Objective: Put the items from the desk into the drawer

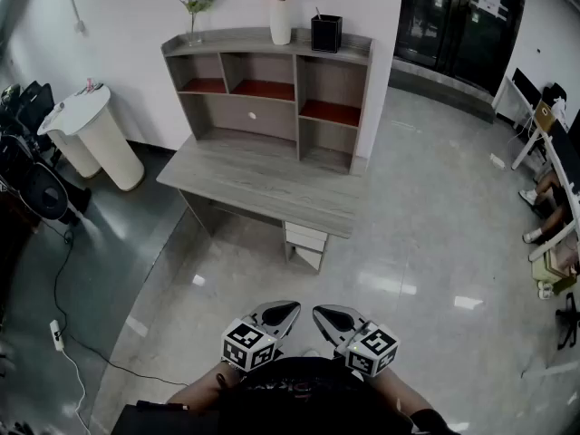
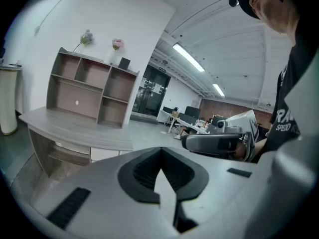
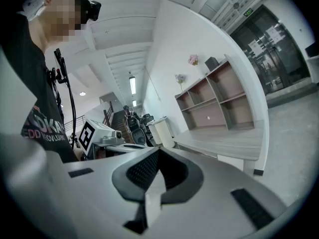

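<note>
**A:** Which step are we on?

**B:** Pre-approach, I'd say, nothing picked yet. The left gripper and right gripper are both pressed together and empty. They sit side by side close to the body, well apart from the table at 12 o'clock.

**A:** Where's the stuff?

**B:** The tabletop is bare. The items stand on top of the shelf unit at the table's far edge. There's a glass vase w/ blue flowers at 11 o'clock, a white vase w/ pink flowers at 12, and a black holder at 1.

**A:** And the drawer?

**B:** A white drawer stack sits under the table's near edge, at its 5 o'clock corner. A panel w/ a small knob in the shelf unit may be a drawer too, but it's too small to tell.

**A:** Next move?

**B:** Walk up, spread one gripper, and pull a drawer open first. Then reach up for the items one at a time.

**A:** Handling?

**B:** The vases are tall, narrow and prob. top-heavy w/ the flowers, so pinch low on the body and keep them upright. The holder is boxy w/ something thin sticking out, so it's an easier grab.
</note>
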`<control>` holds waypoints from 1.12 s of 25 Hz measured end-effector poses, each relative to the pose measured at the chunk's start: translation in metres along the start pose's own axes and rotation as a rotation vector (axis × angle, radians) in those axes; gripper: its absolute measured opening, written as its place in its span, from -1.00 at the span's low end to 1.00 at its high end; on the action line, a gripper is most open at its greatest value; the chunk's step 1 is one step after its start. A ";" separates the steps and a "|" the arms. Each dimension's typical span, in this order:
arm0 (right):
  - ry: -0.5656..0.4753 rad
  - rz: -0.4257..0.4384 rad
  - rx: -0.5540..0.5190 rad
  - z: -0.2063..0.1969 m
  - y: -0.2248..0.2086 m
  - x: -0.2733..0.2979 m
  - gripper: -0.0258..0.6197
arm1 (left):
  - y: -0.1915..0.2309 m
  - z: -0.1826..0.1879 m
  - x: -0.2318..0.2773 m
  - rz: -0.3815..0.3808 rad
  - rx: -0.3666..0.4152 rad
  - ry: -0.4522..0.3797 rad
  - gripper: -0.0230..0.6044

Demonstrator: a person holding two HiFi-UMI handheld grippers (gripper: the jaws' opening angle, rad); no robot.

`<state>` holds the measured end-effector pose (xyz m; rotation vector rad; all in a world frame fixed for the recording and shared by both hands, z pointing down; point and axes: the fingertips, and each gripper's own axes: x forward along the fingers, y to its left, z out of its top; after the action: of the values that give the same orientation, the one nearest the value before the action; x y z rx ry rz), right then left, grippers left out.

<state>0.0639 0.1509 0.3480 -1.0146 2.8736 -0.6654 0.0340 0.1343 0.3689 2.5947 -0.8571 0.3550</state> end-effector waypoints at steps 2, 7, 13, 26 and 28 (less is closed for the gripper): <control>0.002 -0.002 -0.001 -0.001 0.000 0.000 -0.87 | 0.000 -0.001 0.000 -0.001 0.000 0.002 -0.89; -0.001 0.000 0.017 0.000 -0.003 0.001 -0.87 | 0.001 0.000 0.002 -0.004 0.001 0.005 -0.89; -0.014 0.015 0.025 0.000 -0.001 -0.001 -0.87 | -0.001 -0.002 0.003 -0.008 0.001 0.010 -0.89; -0.032 0.013 0.056 0.002 -0.004 -0.001 -0.87 | -0.002 -0.001 0.002 -0.004 0.004 0.035 -0.89; -0.029 0.007 0.068 0.001 -0.006 0.000 -0.87 | 0.000 0.000 0.001 -0.002 0.000 0.036 -0.89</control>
<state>0.0674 0.1464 0.3489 -0.9960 2.8079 -0.7366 0.0350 0.1339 0.3697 2.5803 -0.8424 0.4003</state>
